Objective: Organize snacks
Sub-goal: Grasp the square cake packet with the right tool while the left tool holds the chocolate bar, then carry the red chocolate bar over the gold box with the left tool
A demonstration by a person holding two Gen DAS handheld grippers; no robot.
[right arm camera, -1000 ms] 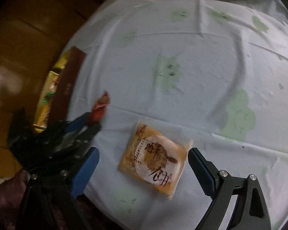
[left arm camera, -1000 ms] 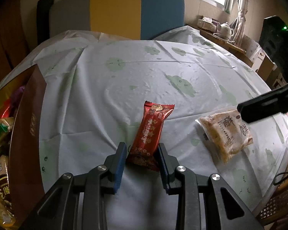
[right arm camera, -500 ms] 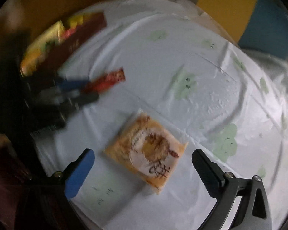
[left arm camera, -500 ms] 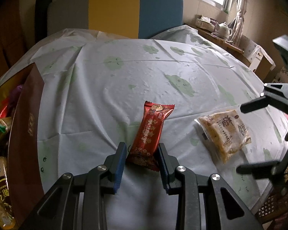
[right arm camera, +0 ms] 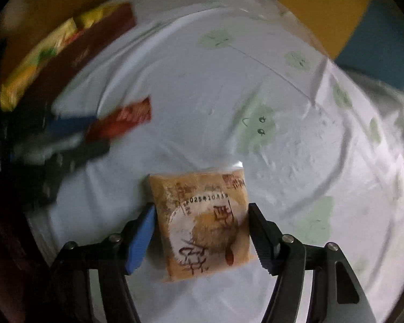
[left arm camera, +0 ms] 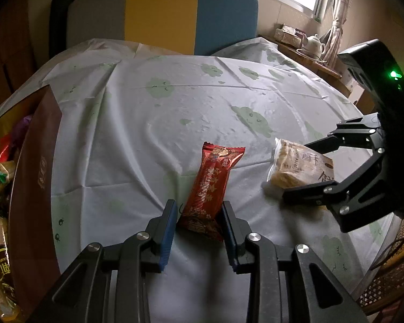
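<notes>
A long red snack packet point(left arm camera: 211, 181) lies on the table, its near end pinched between the jaws of my left gripper point(left arm camera: 198, 216), which is shut on it. It also shows blurred in the right wrist view point(right arm camera: 121, 122). A square tan pastry packet point(right arm camera: 203, 223) lies to its right and also shows in the left wrist view point(left arm camera: 296, 165). My right gripper point(right arm camera: 202, 228) is open, with a jaw on each side of the pastry packet, close to its edges. In the left wrist view the right gripper point(left arm camera: 309, 169) straddles the packet.
A dark red box point(left arm camera: 33, 172) full of several wrapped snacks sits at the table's left edge, also in the right wrist view point(right arm camera: 80, 53). The white tablecloth point(left arm camera: 175, 107) has green cloud prints. A chair point(left arm camera: 161, 13) stands behind the table.
My right gripper swung around and came down over the pastry packet, its jaws now flanking it. My left gripper stayed shut on the red packet and hardly moved.
</notes>
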